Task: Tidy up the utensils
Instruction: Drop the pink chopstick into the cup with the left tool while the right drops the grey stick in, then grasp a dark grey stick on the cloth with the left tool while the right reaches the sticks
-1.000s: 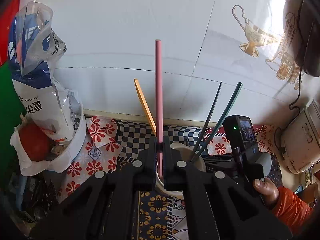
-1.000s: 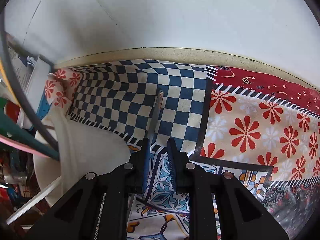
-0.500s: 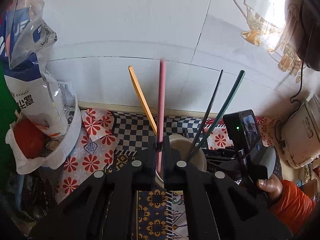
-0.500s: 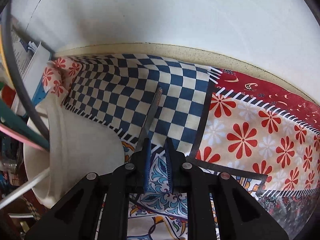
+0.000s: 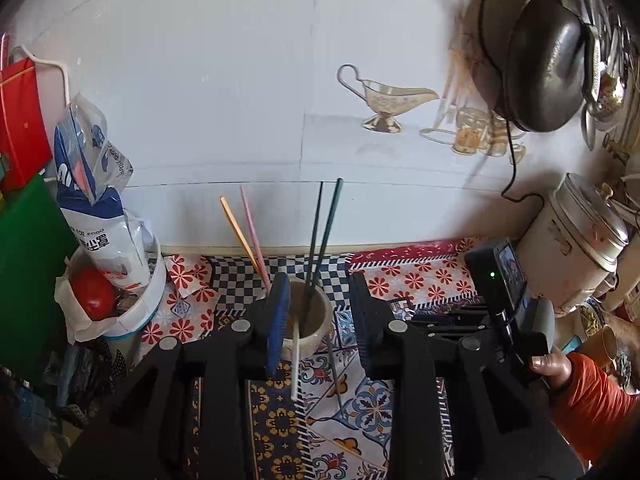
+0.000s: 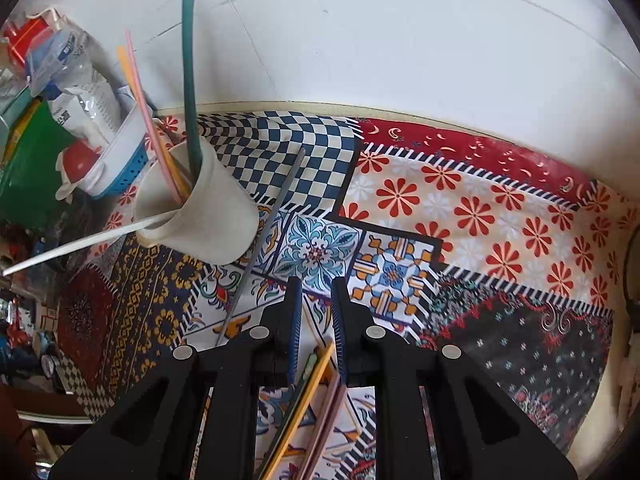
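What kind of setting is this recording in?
Probably a home kitchen counter: a rice cooker against the tiled wall, dark pans hanging above, and a cup of chopsticks on a patterned cloth.

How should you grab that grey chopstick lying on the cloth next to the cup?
Probably best from straight above, jaws across its thin width. The grey chopstick lies flat on the patterned cloth, with its middle beside the cup. Grip the near end, where it lies clear of the cup and the gripper has more room.
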Demonstrator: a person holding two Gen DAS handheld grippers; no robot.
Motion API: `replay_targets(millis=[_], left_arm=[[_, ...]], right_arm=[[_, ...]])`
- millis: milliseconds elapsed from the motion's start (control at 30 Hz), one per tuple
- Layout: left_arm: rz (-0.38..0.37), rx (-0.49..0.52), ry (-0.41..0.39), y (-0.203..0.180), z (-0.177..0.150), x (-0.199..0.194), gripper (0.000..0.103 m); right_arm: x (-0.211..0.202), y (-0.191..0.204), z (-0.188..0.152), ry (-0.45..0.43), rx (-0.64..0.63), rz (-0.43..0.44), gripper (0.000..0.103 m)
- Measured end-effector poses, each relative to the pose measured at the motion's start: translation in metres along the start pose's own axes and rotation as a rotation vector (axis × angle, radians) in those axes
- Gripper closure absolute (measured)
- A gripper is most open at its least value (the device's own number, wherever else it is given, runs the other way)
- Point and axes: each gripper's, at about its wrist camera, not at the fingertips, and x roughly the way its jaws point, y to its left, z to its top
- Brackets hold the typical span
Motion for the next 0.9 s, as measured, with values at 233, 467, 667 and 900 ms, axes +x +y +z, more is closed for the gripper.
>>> replay_targets(millis=[233,467,667,900], left_arm=[[-0.075,0.024,0.160,-0.038,-0.051,0.036,0.073],[0.082,0.036,0.343,-0.038,-0.113,0.114,0.082],[0.120,0.003,0.392,-0.025,-0.134,0.159,0.096],[0.081,-0.080,0.411,-0.010,-0.142,0.178,0.101]], right_arm=[[-0.023,-0.003,-0.043,-0.010,-0.005,-0.049,0.088],[-0.017,-0.016,-0.097,0.063,0.052,-0.070,0.088],[-0.003,-0.015,-0.127,0.127,0.080,-0.043,0.088],[0.007,-0.004,-0.131,0.142,0.063,-0.033,0.088]])
